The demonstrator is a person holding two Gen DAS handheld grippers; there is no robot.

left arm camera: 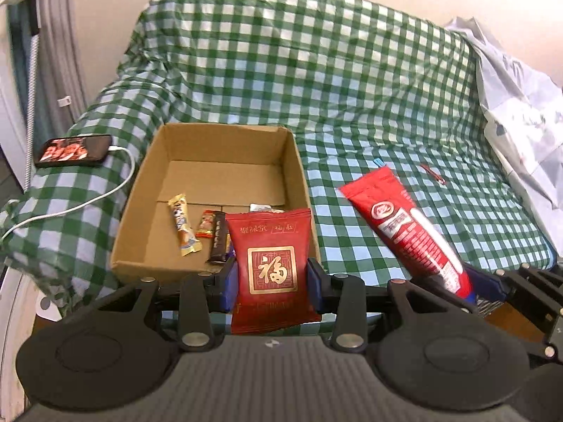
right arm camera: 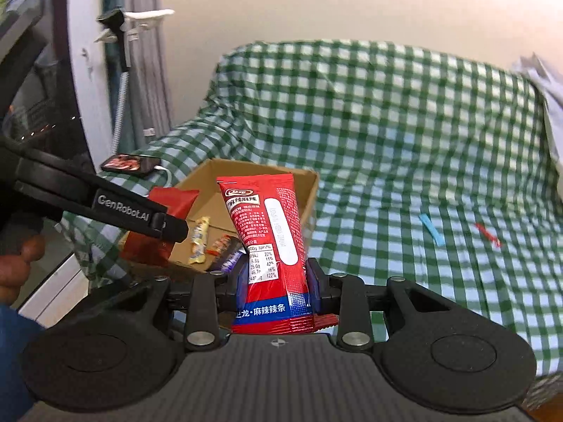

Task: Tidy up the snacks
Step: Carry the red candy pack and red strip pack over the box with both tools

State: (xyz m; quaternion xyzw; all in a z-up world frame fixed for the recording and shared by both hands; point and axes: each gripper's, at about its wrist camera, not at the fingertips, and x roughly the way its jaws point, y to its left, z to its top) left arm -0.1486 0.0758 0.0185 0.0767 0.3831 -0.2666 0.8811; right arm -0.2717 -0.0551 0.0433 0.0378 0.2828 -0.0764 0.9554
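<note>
Cardboard box [left arm camera: 211, 161] already holds a few small snacks; left gripper [left arm camera: 271, 276] pinches a red pouch [left arm camera: 271, 246], right gripper [right arm camera: 278, 281] a spicy-strip packet [right arm camera: 271, 232], both apparently still to go in.

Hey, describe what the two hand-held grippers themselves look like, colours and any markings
Both match: the left hand-held gripper and right hand-held gripper have matte black linkage arms with silver rivets, round black discs either side, a ribbed grey base and blue finger pads. In the right view, white "GenRobot.AI" lettering marks the left one's side.
</note>
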